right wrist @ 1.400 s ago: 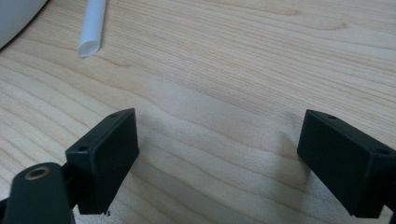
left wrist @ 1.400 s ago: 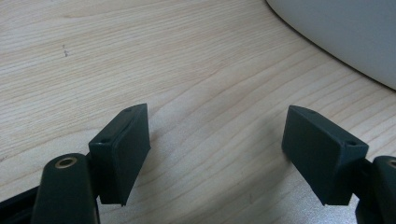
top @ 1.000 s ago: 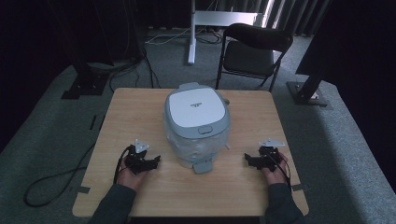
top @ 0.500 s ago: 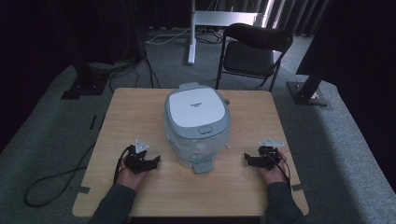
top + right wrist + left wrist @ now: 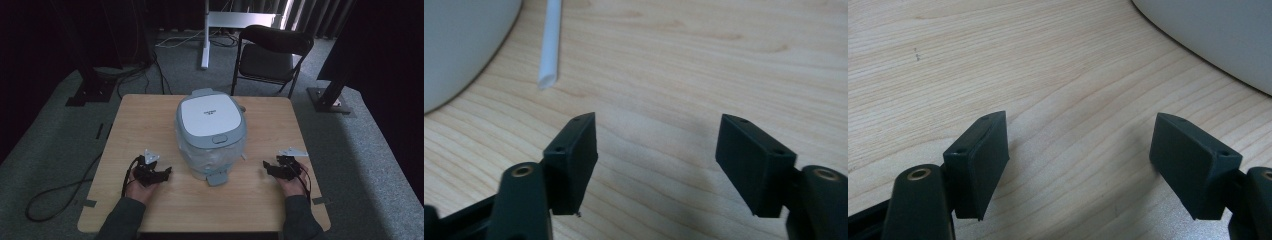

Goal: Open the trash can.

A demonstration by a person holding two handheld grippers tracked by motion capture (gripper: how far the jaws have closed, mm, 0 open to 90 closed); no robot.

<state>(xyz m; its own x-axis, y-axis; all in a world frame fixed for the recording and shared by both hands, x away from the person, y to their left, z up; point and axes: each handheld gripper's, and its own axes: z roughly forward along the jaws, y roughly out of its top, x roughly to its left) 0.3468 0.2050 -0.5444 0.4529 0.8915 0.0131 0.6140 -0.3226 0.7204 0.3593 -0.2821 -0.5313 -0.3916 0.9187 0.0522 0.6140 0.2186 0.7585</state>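
Rice cooker (image 5: 211, 132), lid down, sits mid-tabletop (image 5: 140, 115), a little toward twelve o'clock from the two hands. The left gripper (image 5: 162, 174) rests at about eight o'clock from it, the right gripper (image 5: 270, 169) at about four o'clock, each with jaws spread wide and empty. A white tube (image 5: 549, 42) lies beside the cooker's base. This looks like the start: next, I'd guess, a reach for the front latch. Nothing has shifted since a second ago.

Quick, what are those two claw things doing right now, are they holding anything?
Left gripper: open, holding nothing, resting on the table.
Right gripper: open, holding nothing, beside the rice cooker.
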